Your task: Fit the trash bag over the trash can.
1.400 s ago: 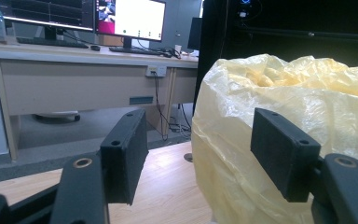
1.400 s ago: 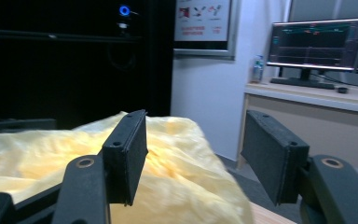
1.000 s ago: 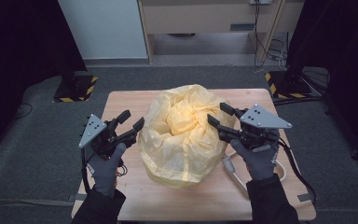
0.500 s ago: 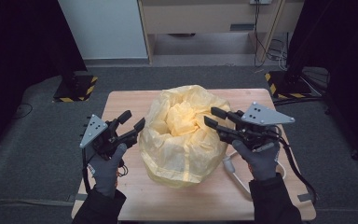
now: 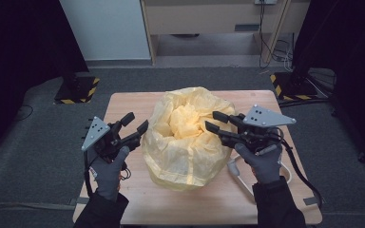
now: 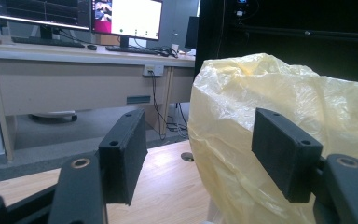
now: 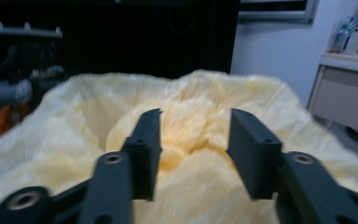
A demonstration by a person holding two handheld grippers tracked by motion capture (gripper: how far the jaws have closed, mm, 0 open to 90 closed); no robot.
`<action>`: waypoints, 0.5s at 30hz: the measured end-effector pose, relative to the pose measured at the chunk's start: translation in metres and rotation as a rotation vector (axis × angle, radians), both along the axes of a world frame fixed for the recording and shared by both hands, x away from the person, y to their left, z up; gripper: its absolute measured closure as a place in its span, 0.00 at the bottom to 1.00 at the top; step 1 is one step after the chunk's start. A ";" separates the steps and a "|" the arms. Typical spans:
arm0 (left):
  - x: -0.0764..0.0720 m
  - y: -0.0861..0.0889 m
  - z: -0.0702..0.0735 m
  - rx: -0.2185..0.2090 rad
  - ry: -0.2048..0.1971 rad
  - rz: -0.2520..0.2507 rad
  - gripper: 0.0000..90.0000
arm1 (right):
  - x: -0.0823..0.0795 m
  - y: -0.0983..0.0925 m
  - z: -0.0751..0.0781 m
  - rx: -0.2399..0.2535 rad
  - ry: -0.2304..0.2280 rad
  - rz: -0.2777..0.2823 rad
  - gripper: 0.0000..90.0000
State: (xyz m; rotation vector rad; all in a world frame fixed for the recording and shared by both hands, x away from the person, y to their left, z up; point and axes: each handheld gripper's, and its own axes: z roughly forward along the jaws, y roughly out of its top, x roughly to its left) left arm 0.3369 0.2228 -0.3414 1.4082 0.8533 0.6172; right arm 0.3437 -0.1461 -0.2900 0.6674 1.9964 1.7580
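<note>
Large crinkled translucent yellow plastic bag (image 5: 186,140) is sitting as a puffed mound mid-way on the light wooden tabletop (image 5: 123,102), directly between the two tools. Judging it as very light, soft, thin film, slippery, collapsing under any push and likely tearing if snagged hard; nothing stiff showing inside, contents hidden. Best hold looks like pinching a fold of the rim film near the mouth, not the bulging side wall, since the wall is too wide and slack to bite.

Bag is standing roughly upright, mouth opening upward and tipping a little toward the far edge; no real long axis, mound is nearly round, slightly taller along the near-far line in the high view. Inner film is bunching up in the mouth.

Left tool (image 5: 135,124) is sitting just beside the bag's flank, jaws parted about halfway, gripping nothing; in the left gripper view the inner pad (image 6: 284,151) is lying against or just in front of the film, cannot tell if touching, outer pad over bare tabletop.

Right tool (image 5: 216,122) is hovering at the rim on the opposite side, pointing into the mouth. Its jaws have just been opening after a brief closing, standing about half apart, bunched film behind the gap in the right gripper view (image 7: 193,154) but pads not pressing it.

White cable loop (image 5: 237,173) is lying on the tabletop under the right tool's hand.
</note>
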 end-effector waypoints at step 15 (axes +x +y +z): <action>0.000 0.000 -0.001 0.002 0.002 0.000 0.39 | 0.011 0.028 0.064 0.070 -0.019 0.004 0.38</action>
